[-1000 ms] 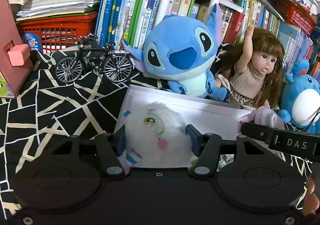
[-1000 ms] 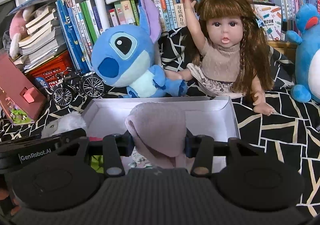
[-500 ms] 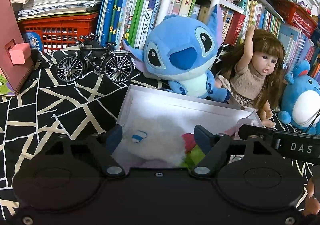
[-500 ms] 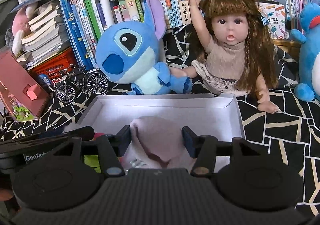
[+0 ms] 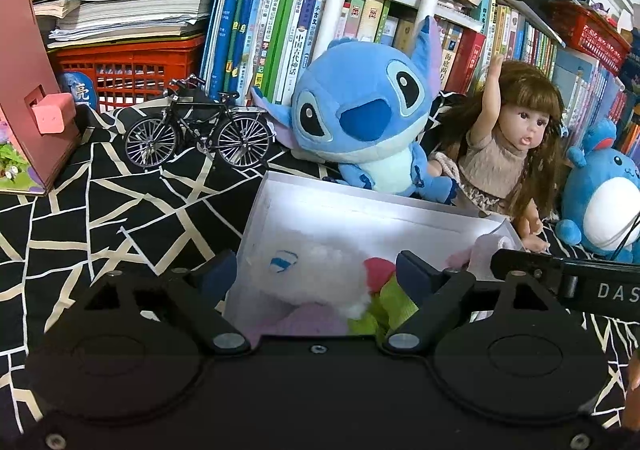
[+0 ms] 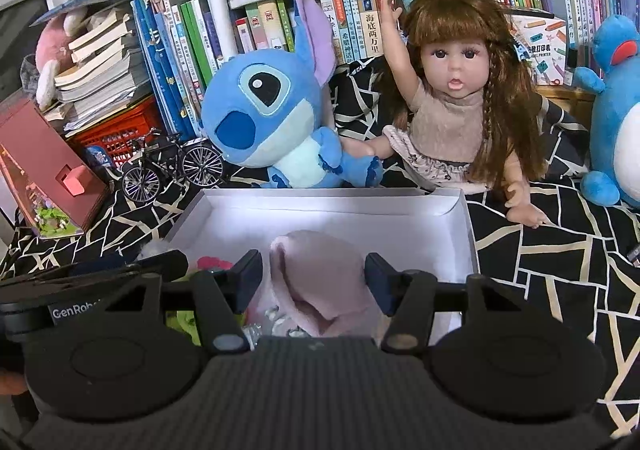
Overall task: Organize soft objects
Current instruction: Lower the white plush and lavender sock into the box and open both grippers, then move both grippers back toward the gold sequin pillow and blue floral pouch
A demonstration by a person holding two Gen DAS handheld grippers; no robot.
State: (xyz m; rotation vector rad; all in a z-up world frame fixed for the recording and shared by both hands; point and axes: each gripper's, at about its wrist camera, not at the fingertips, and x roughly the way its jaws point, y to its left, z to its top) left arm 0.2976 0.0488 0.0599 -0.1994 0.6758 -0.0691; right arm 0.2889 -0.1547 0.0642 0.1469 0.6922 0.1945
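A white box (image 5: 360, 206) (image 6: 332, 210) sits on the black patterned cloth. In the left wrist view a fluffy white plush (image 5: 320, 274) lies inside it beside red, green and lilac soft pieces (image 5: 380, 290). My left gripper (image 5: 316, 270) is open above it, fingers apart from the plush. In the right wrist view a pale pink soft item (image 6: 320, 278) lies in the box between the fingers of my right gripper (image 6: 314, 270), which is open with gaps on both sides. The pink item also shows in the left wrist view (image 5: 486, 254).
Behind the box sit a blue Stitch plush (image 5: 360, 122) (image 6: 272, 118), a doll (image 5: 508, 146) (image 6: 452, 102) and a blue round plush (image 5: 600, 206) (image 6: 616, 118). A model bicycle (image 5: 196, 134), a red crate (image 5: 128, 66), a pink toy house (image 6: 44, 174) and bookshelves stand around.
My left gripper opened and let the white plush drop into the box. My right gripper opened and released the pink item, which now lies lower in the box.
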